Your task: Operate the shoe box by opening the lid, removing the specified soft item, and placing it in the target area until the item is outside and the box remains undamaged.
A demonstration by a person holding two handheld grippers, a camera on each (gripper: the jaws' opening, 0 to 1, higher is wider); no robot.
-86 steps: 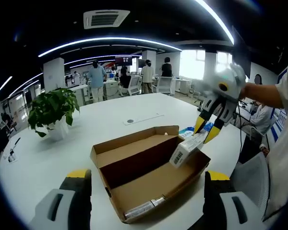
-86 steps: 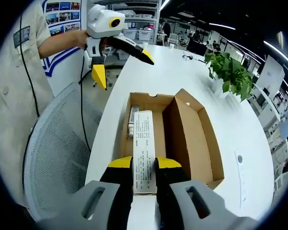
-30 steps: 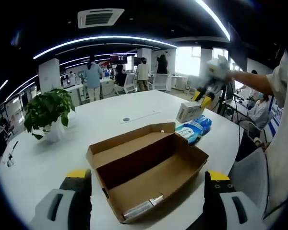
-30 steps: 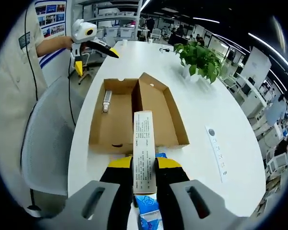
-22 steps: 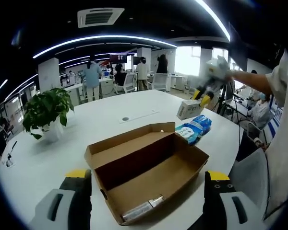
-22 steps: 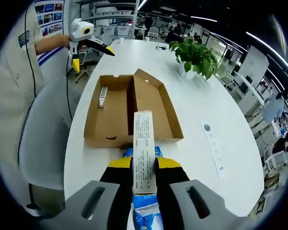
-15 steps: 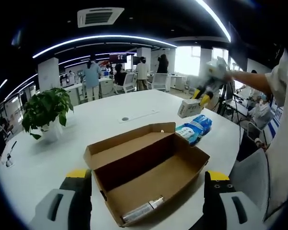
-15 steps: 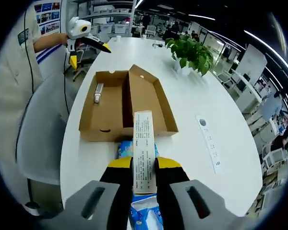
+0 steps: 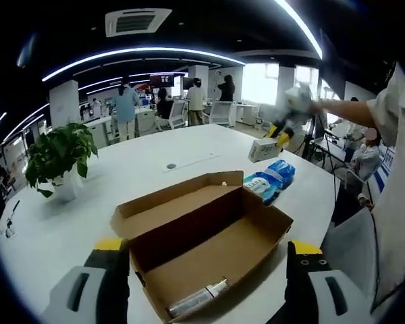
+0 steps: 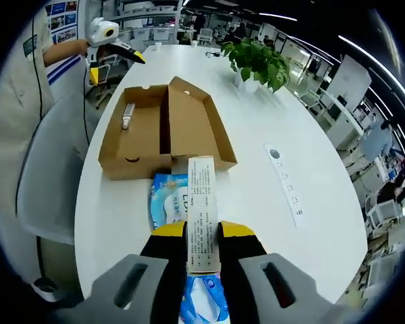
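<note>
Both grippers are alike: the left gripper (image 9: 202, 287) and right gripper (image 10: 202, 260) have grey moulded bodies, black jaws and yellow tips. The person wears a pale short-sleeved shirt (image 10: 13, 128) with a small chest badge.

- Shoe box (image 9: 202, 253) open on white table (image 9: 121, 175), lid flap up along far side.
- Small tube (image 9: 197, 301) lying in box, near corner.
- Left gripper (image 9: 202, 290): yellow-tipped jaws wide apart, one each side of box, nothing between.
- Right gripper (image 9: 277, 138) upper right, holding small white carton (image 9: 263, 149) above table.
- Blue soft pack (image 9: 270, 180) on table just beyond box.
- Potted plant (image 9: 54, 158) at left.
</note>
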